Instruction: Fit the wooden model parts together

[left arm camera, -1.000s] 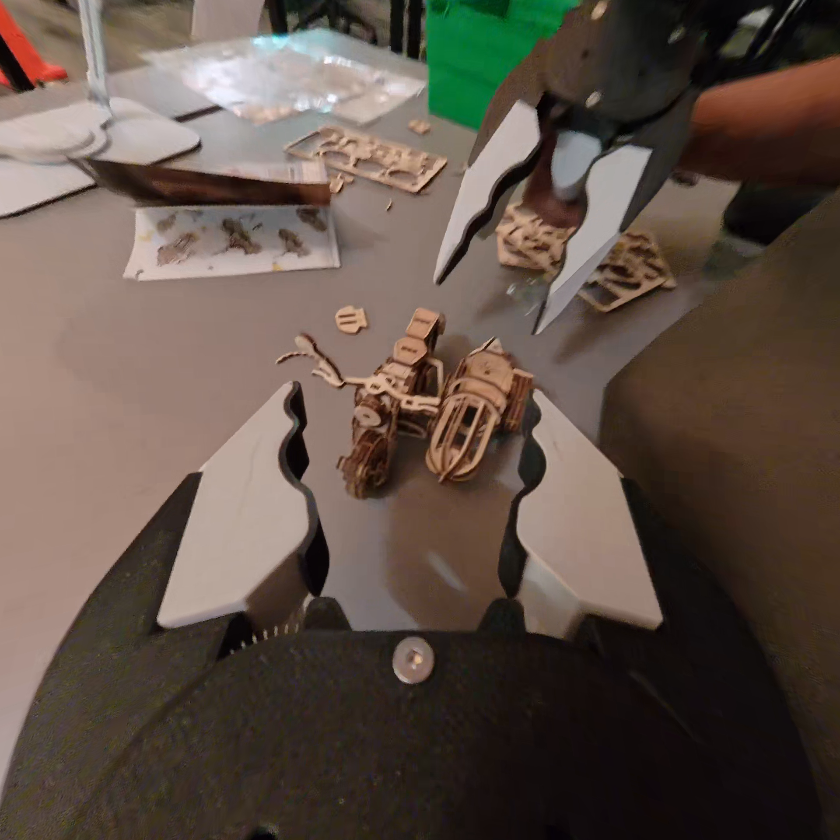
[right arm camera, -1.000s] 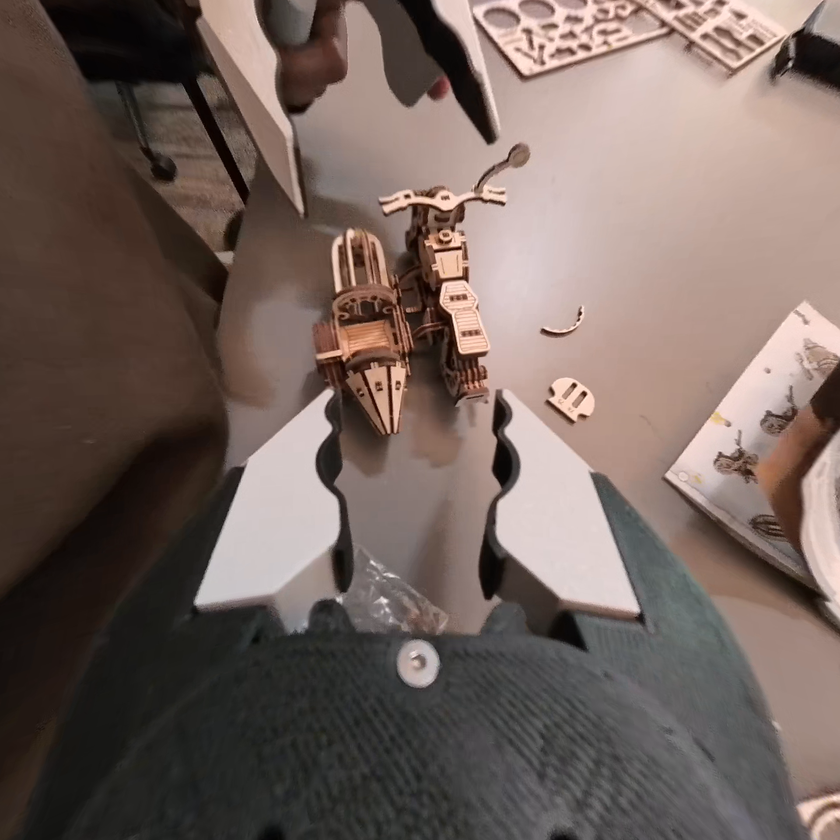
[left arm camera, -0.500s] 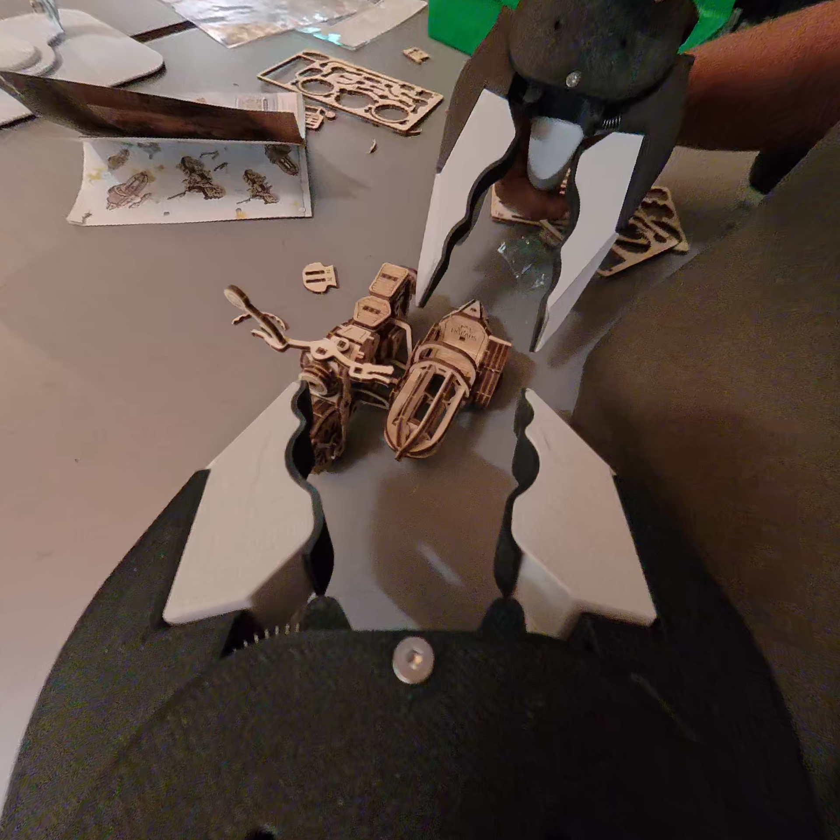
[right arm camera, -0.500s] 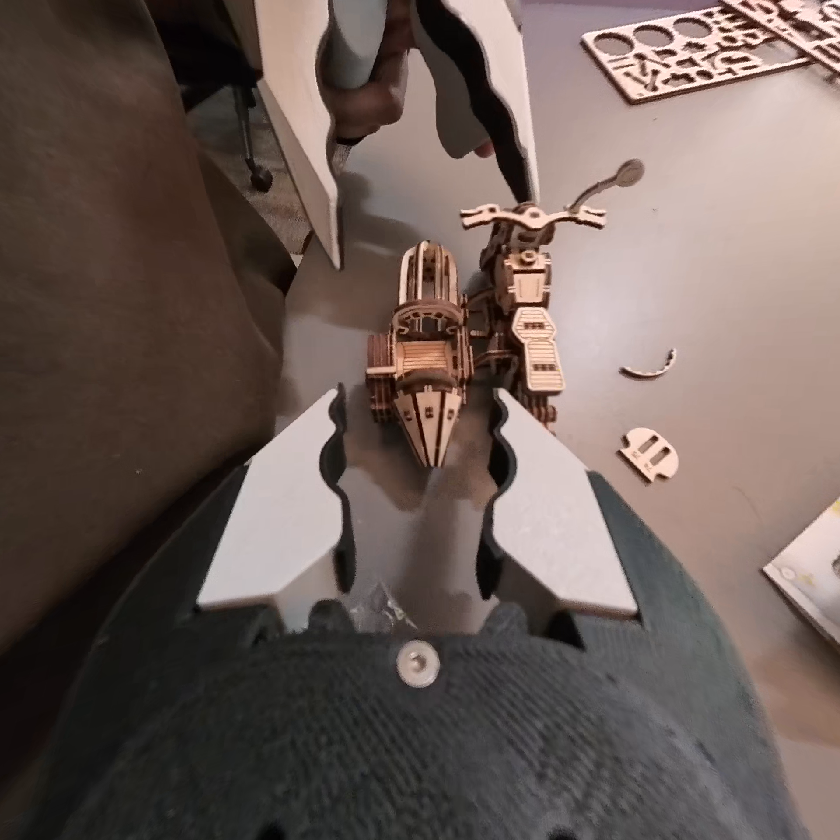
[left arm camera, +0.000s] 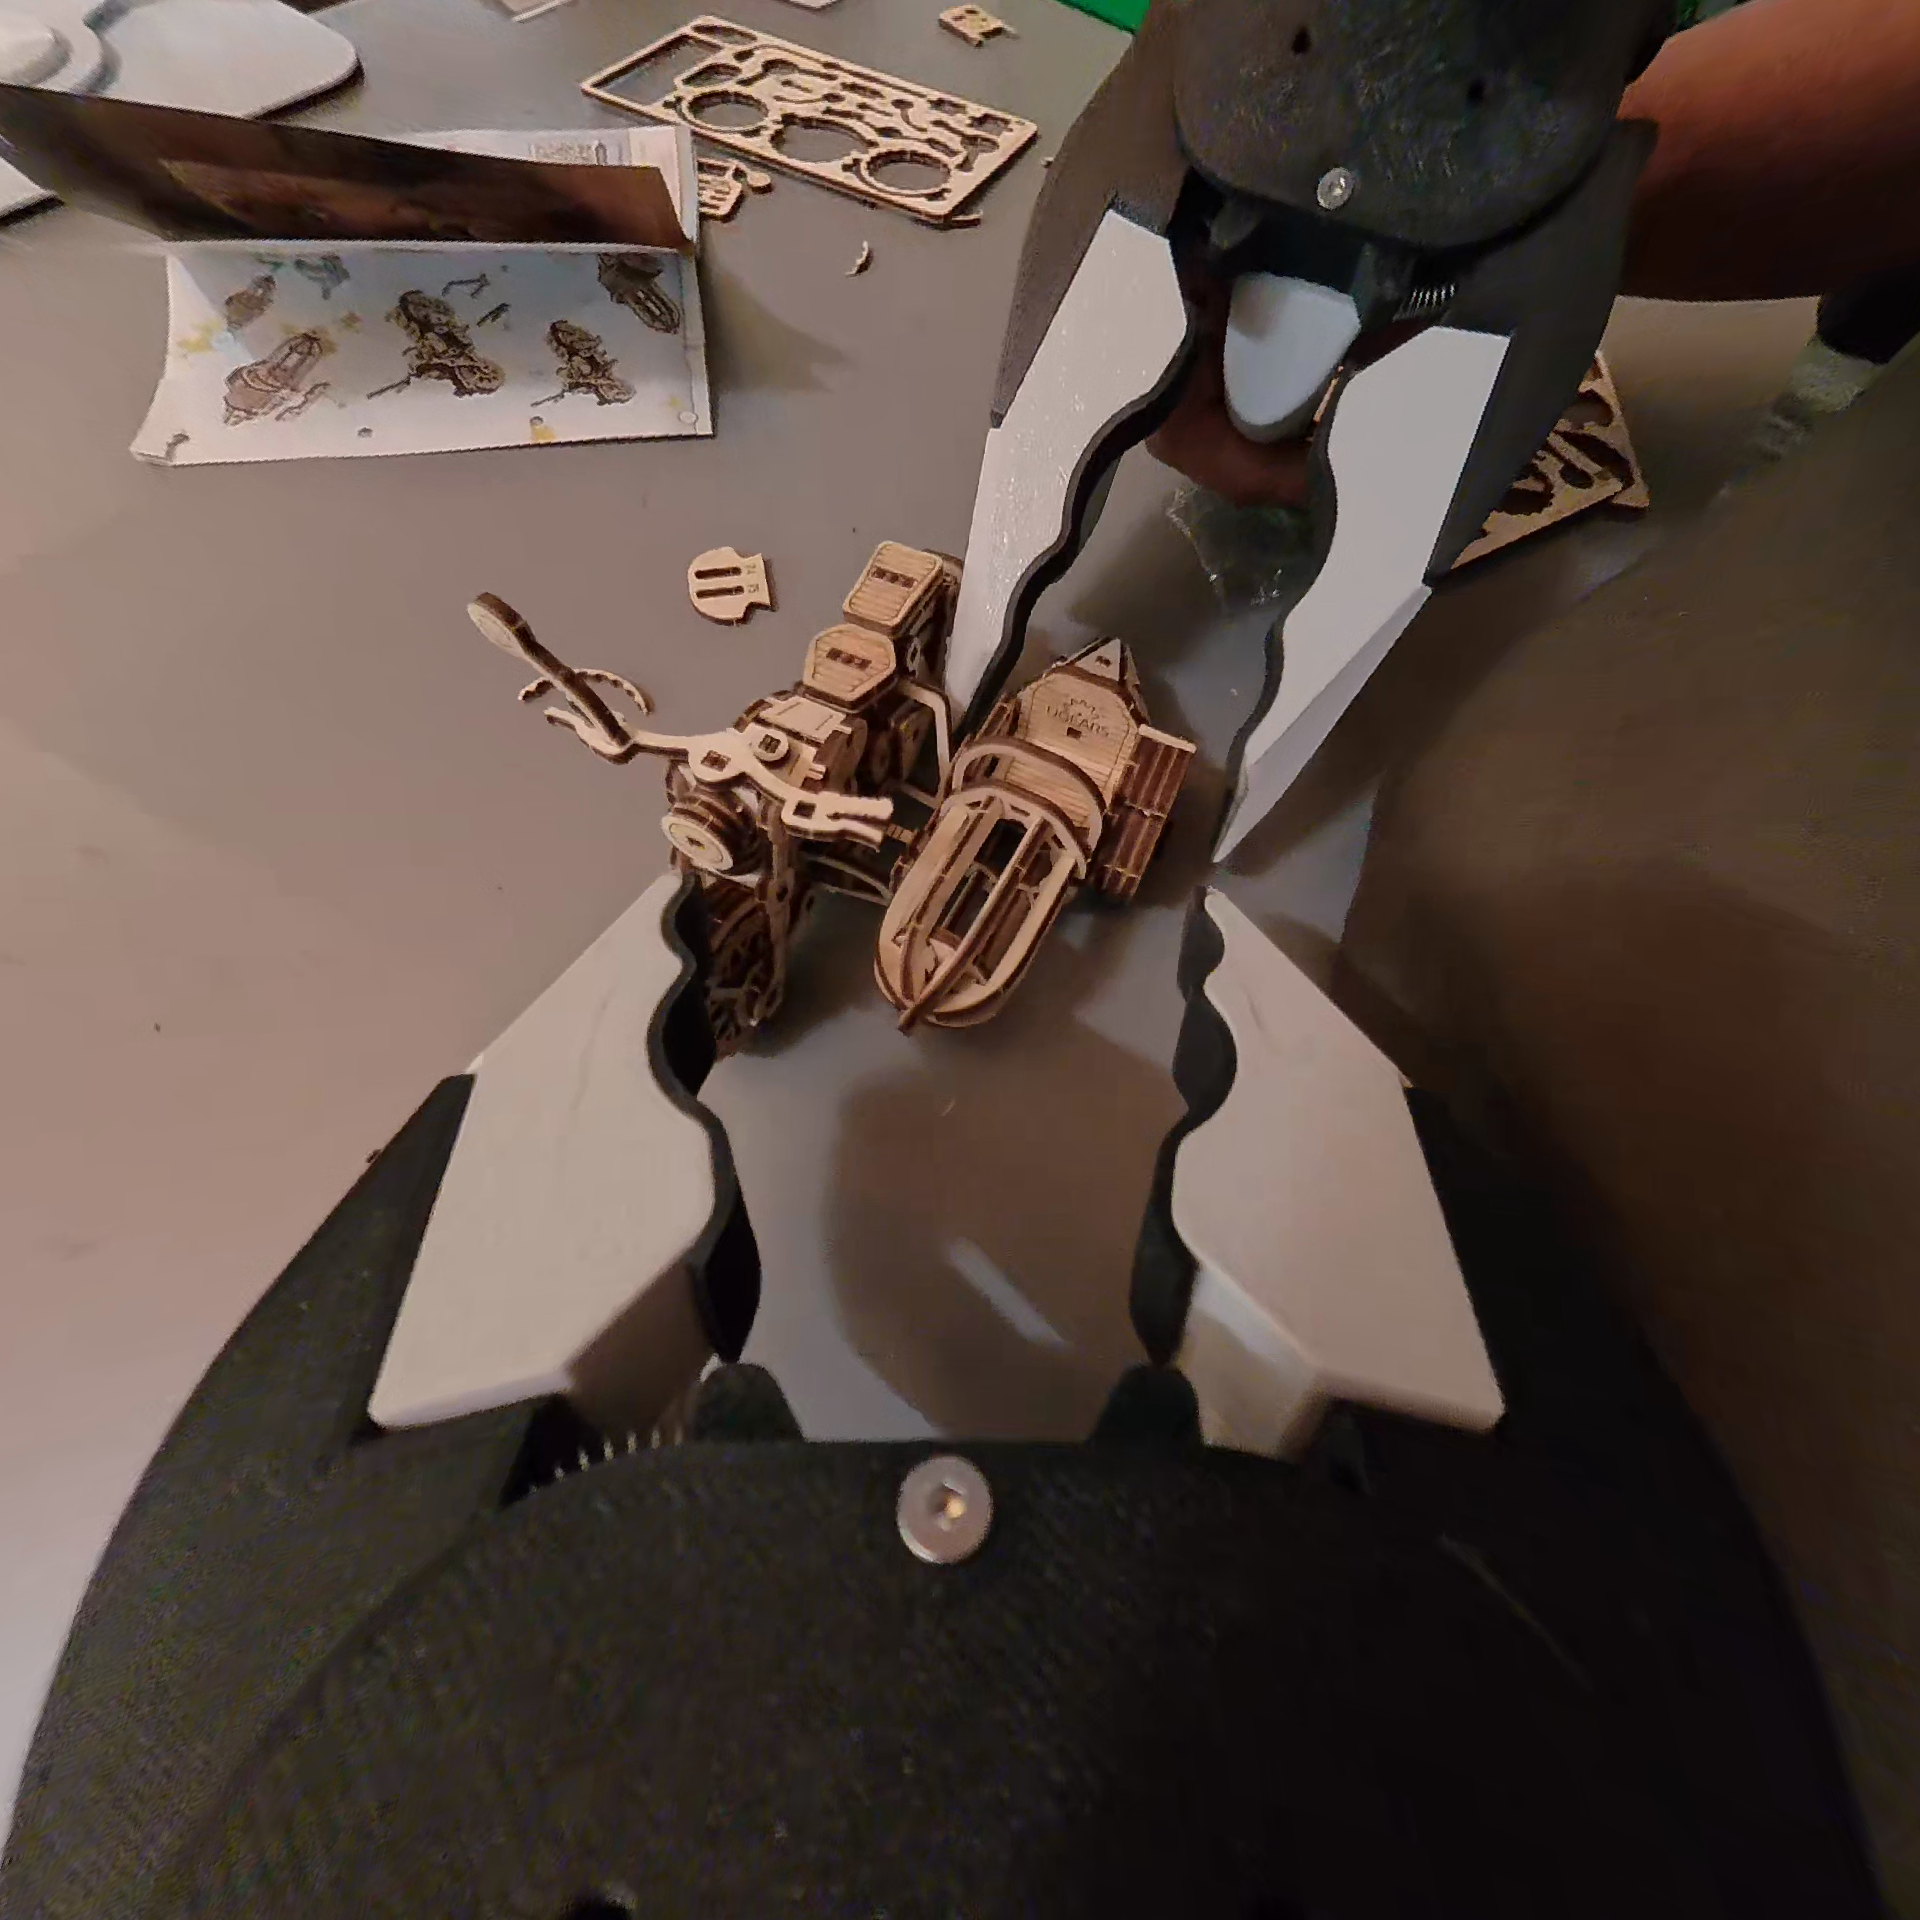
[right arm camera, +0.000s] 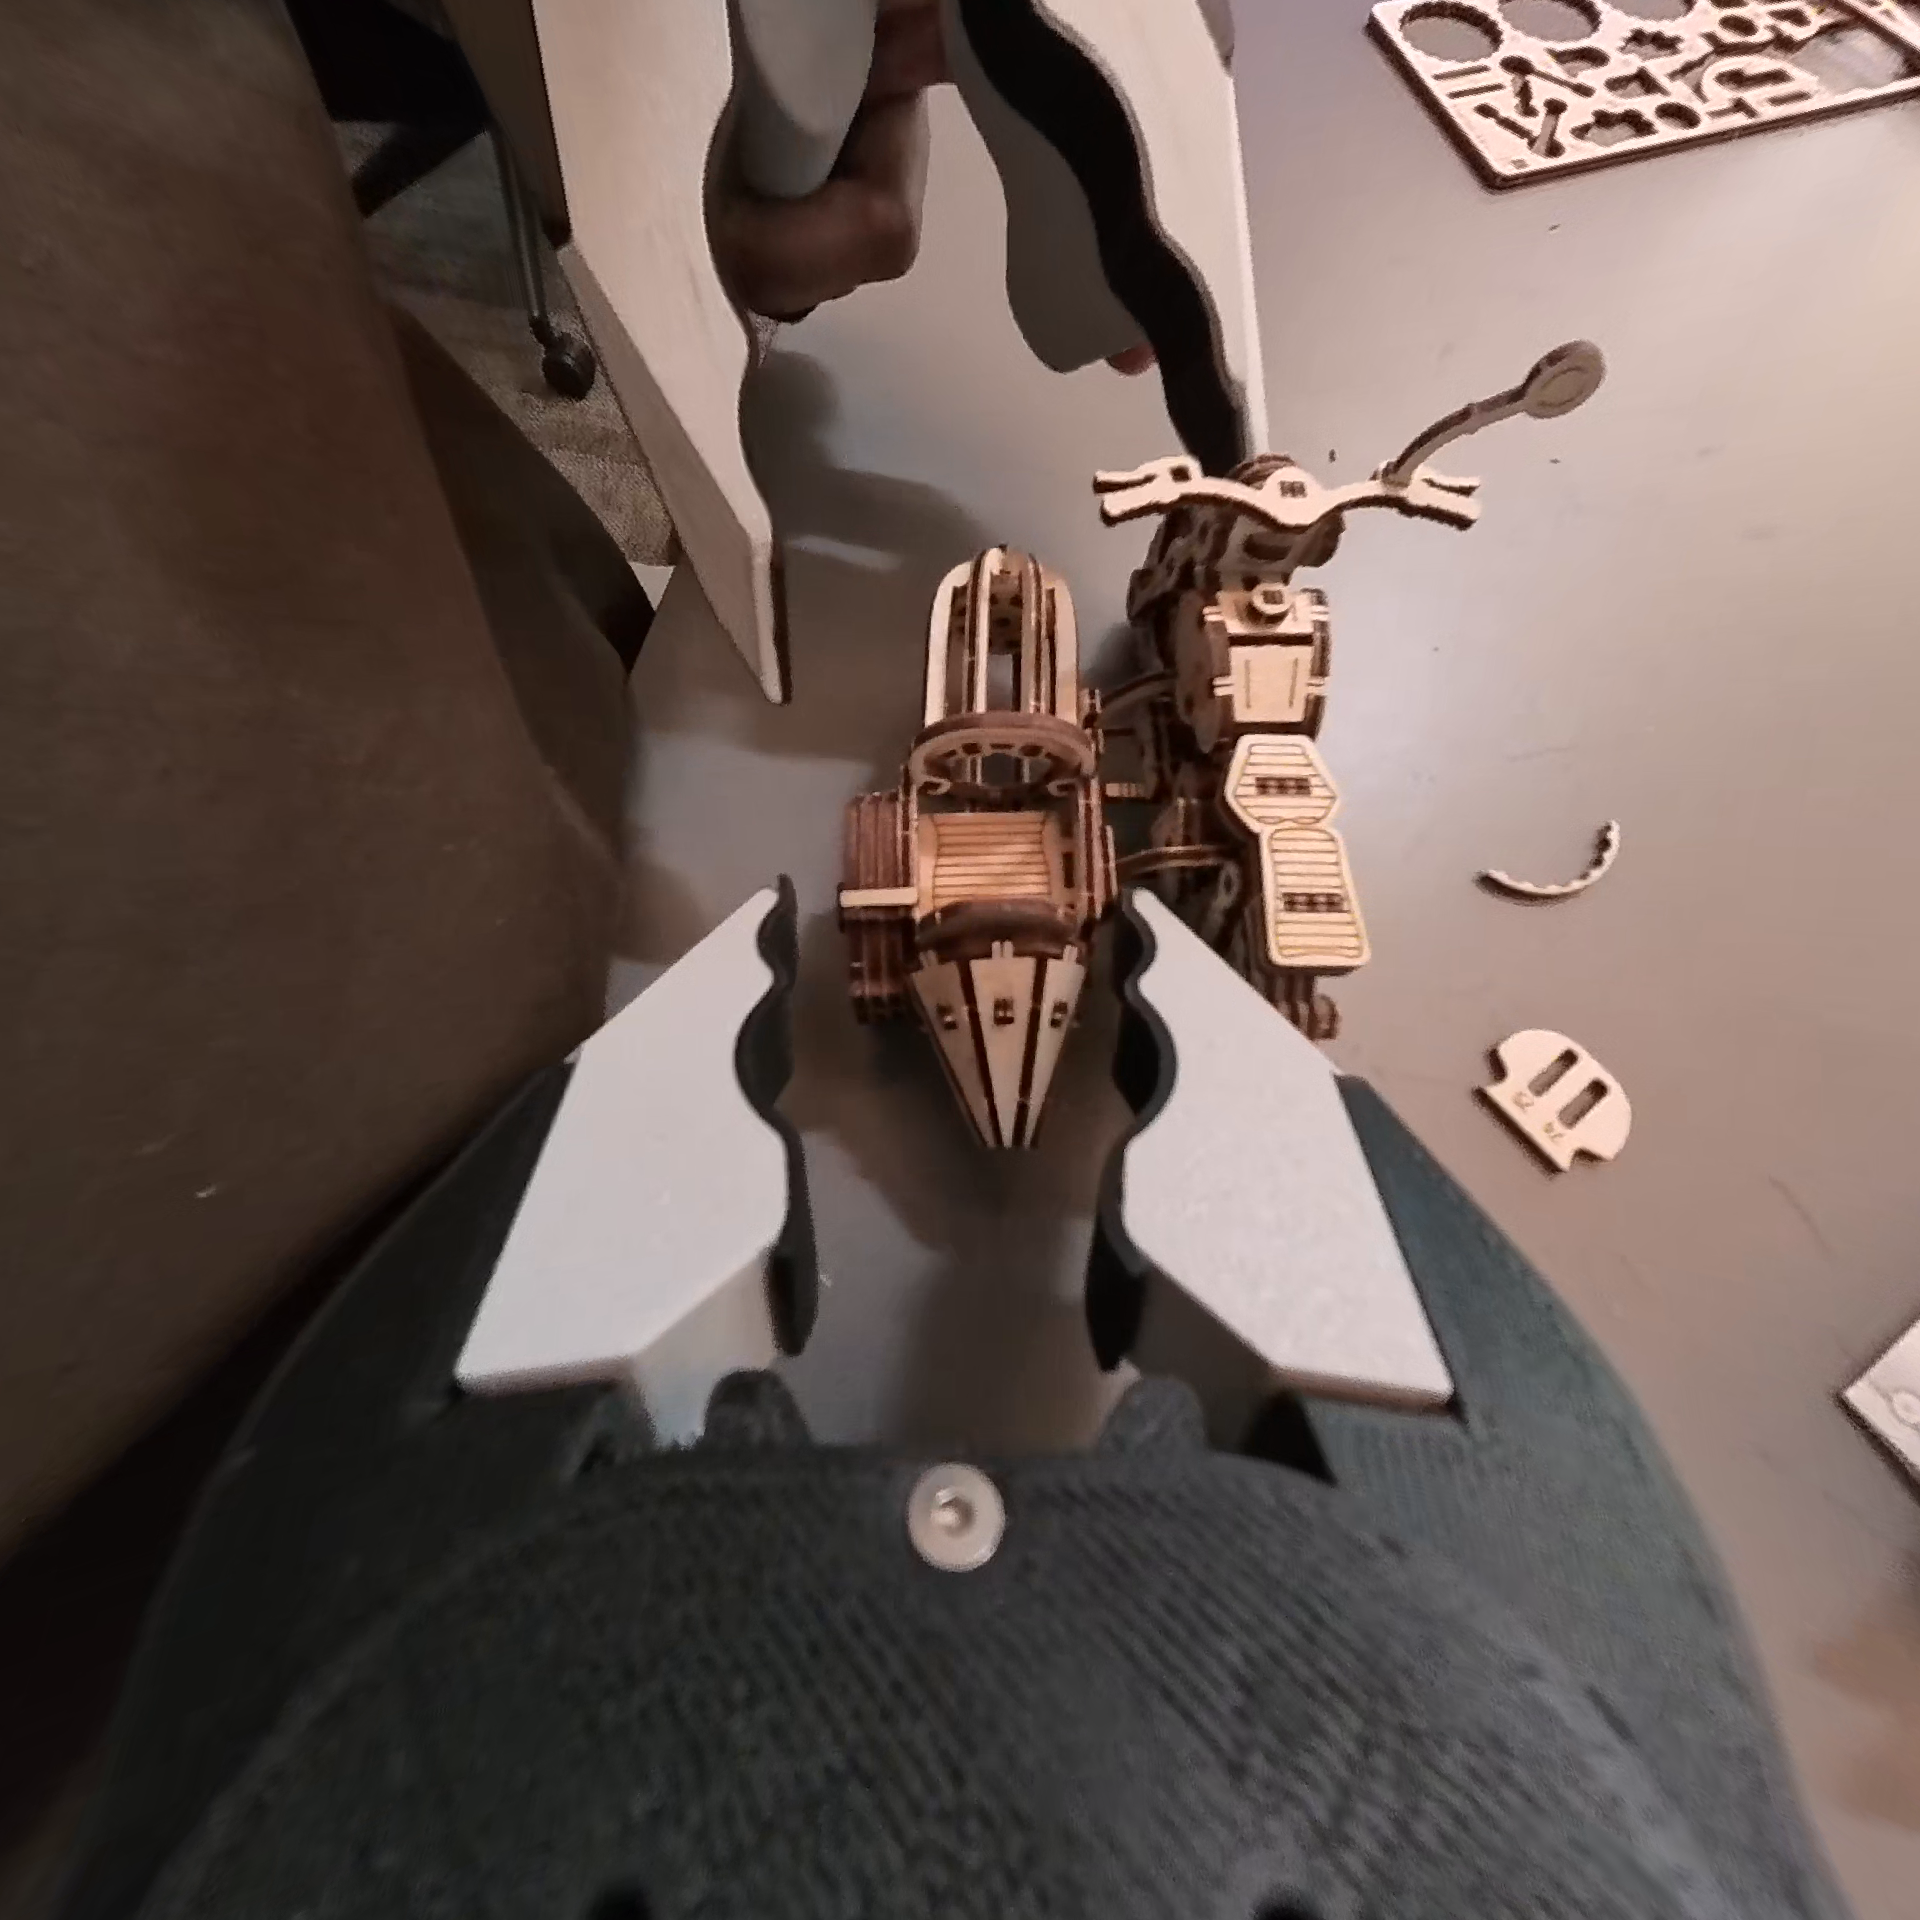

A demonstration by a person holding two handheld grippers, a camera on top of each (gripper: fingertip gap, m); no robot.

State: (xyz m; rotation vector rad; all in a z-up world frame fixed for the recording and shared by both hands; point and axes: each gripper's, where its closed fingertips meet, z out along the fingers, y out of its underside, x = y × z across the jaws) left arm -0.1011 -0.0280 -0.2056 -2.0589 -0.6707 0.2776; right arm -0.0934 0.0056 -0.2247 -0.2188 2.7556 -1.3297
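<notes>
A wooden motorcycle model (left arm camera: 790, 769) with a sidecar (left arm camera: 1018, 831) joined to it stands on the grey table (left arm camera: 260, 831). My left gripper (left arm camera: 940, 899) is open at the model's front, its left finger beside the front wheel. My right gripper (left arm camera: 1101, 774) is open at the far end and comes down over the sidecar's rear. In the right wrist view the right gripper (right arm camera: 956, 899) straddles the sidecar's (right arm camera: 987, 862) pointed tail without closing on it. The motorcycle (right arm camera: 1268, 707) is just right of it. The left gripper (right arm camera: 992, 571) hangs open beyond.
A small slotted wooden piece (left arm camera: 730, 588) and a curved piece (right arm camera: 1548, 862) lie loose beside the model. An instruction sheet (left arm camera: 436, 343) and a punched-out wooden sheet (left arm camera: 821, 114) lie farther off. A person's dark clothing (left arm camera: 1662, 935) borders the table edge. About 5 centimetres separates my left fingertips from my right. The motorcycle (right arm camera: 1268, 707) is about 4 centimetres from both grippers' fingertips. It turns up in the left wrist view (left arm camera: 815, 711) as well.
Both grippers have moved in toward the model from opposite ends. The right gripper's open jaws now flank the sidecar's tail. The model has not moved.
</notes>
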